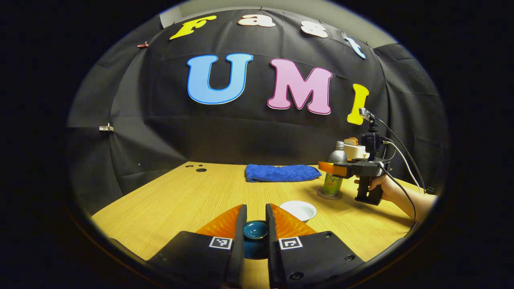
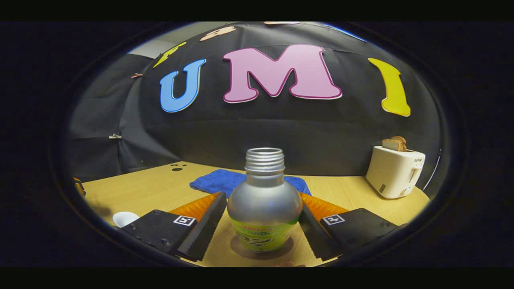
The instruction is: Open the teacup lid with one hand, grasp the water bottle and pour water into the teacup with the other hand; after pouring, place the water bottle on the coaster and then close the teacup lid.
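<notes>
Lid held off cup at L; bottle parked on coaster at R.

L to R: left gripper (image 1: 255, 224) low over the counter (image 1: 168, 200), jaws clamped on the dark teal teacup lid (image 1: 255, 230), which sits upright between them. Just R of it the white teacup (image 1: 299, 209) stands uncovered; lid kept close by, prob. so it can go straight back on. Blue towel (image 1: 282, 172) lies at the back, not in play. Farther R, water bottle (image 2: 264, 204) stands upright, cap off, on the round coaster (image 2: 263, 251). Right gripper (image 2: 261, 224) has jaws apart, one each side of the bottle, with a gap showing on both sides, so no grip on it. A hand (image 1: 379, 184) holds that gripper level. Toaster (image 2: 395, 170) far R, w/ bread in the slots. Bottle on coaster + cup uncovered: closing the lid looks like the step left.
</notes>
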Demonstrator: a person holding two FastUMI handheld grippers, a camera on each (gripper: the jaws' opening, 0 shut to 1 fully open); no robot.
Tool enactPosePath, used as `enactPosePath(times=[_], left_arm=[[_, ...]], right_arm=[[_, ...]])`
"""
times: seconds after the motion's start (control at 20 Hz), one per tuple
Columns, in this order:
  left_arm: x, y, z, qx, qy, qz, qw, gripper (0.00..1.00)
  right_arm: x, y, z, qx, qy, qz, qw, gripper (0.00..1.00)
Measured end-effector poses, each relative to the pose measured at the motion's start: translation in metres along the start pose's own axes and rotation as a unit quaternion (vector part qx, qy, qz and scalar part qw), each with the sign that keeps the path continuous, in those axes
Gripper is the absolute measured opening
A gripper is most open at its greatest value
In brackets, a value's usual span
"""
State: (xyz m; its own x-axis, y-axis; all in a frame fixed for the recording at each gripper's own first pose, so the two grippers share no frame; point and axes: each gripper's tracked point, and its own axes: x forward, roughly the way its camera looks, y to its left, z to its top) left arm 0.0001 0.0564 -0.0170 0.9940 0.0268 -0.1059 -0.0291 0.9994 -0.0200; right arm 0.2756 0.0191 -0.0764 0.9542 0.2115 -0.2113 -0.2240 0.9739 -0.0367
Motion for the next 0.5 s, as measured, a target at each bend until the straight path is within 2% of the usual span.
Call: enactPosePath(times=[0.25,0.3,0.35,0.5], left_arm=[[-0.002,-0.009,0.005,0.006,-0.006,-0.004,1.0,0.28],[-0.002,-0.011,0.005,0.006,-0.007,-0.005,1.0,0.31],[-0.002,-0.012,0.006,0.005,-0.008,-0.007,1.0,0.28],[-0.002,-0.015,0.008,0.003,-0.012,-0.008,1.0,0.29]], right_arm=[[-0.019,-0.005,0.004,-0.016,0.008,-0.023,1.0,0.98],[-0.024,-0.004,0.005,-0.014,0.009,-0.023,1.0,0.98],[-0.028,-0.004,0.007,-0.01,0.006,-0.024,1.0,0.98],[-0.046,-0.007,0.012,0.003,-0.002,-0.032,0.999,0.98]])
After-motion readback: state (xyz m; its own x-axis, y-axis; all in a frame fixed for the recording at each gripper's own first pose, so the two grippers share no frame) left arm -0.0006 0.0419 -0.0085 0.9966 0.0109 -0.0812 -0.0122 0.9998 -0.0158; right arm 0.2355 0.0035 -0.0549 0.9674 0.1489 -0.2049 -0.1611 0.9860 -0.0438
